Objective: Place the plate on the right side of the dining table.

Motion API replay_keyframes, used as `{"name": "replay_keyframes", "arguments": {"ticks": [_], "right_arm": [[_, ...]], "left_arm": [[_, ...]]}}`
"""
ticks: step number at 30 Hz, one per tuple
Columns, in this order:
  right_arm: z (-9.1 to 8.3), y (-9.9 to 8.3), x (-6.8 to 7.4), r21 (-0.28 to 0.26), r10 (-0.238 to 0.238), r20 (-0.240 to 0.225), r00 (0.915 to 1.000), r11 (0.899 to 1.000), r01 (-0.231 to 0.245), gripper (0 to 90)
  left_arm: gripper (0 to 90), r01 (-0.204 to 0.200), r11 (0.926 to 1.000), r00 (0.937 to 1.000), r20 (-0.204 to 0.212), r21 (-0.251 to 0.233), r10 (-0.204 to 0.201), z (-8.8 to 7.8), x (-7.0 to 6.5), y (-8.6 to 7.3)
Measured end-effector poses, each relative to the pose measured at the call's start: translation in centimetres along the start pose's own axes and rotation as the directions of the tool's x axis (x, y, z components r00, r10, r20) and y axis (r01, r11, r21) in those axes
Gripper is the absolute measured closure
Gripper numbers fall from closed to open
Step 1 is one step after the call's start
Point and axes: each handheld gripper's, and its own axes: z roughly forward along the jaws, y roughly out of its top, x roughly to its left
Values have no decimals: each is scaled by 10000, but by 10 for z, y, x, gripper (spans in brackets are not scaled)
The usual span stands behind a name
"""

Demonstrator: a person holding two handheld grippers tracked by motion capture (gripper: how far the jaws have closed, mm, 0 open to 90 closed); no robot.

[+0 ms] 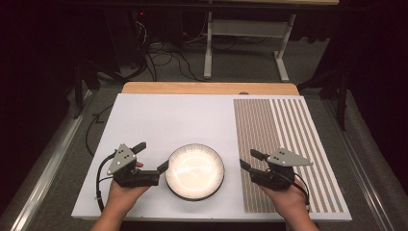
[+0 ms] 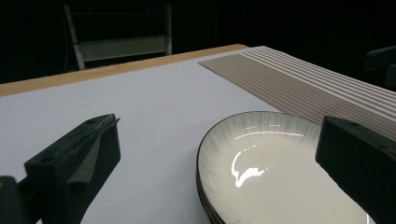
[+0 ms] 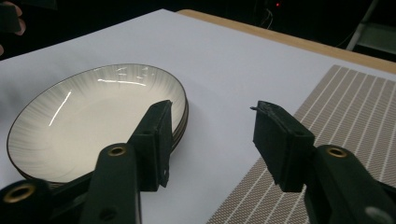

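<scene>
Plates sit stacked on the white table, just left of the striped mat. Left gripper stands open at the stack's left rim, one jaw over the rim, not pressing. Right gripper is just right of the stack, jaws apart with nothing between them

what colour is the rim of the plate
A thin dark brown-black rim around a creamy white plate; right gripper view shows it best.
</scene>
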Motion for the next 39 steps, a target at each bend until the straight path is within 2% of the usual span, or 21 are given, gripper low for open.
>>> {"name": "replay_keyframes", "arguments": {"ticks": [2, 7, 10, 16, 19, 22, 25, 27, 31, 39], "right_arm": [[7, 3, 6, 211, -208, -90, 9997, 9996, 210, 523], [16, 7, 14, 332, -216, -170, 9996, 9992, 222, 575], [27, 11, 21, 544, -195, -361, 9992, 9983, 214, 628], [37, 16, 27, 566, -276, -545, 9981, 9979, 307, 693], [45, 21, 34, 415, -389, -607, 9974, 9983, 414, 724], [50, 21, 40, 559, -574, -586, 9966, 9966, 606, 755], [52, 19, 42, 646, -725, -627, 9954, 9950, 765, 777], [52, 15, 41, 748, -788, -720, 9943, 9936, 841, 822], [54, 9, 38, 978, -763, -841, 9935, 9916, 844, 867], [55, 6, 39, 1288, -606, -1026, 9929, 9889, 737, 900]], "left_arm": [[4, 7, 10000, 10000, 1, -21, -7, 0, 0, 0], [4, -46, 9999, 10000, 23, -115, 46, -1, 0, 1], [4, -56, 9999, 10000, 30, -98, 56, -2, -1, 1], [4, -58, 9999, 10000, 23, -106, 59, -1, 0, 1], [4, -51, 9999, 10000, 33, -115, 52, -2, 0, 1], [4, -64, 9999, 10000, 44, -116, 65, -2, -1, 1], [4, -101, 9999, 9999, 28, -112, 101, -1, -1, 1], [4, -114, 9999, 9999, 26, -105, 114, -1, 0, 1], [4, -148, 9998, 9999, 36, -97, 148, -1, -1, 2], [4, -158, 9998, 9999, -1, -114, 158, -1, -1, 1]]}}
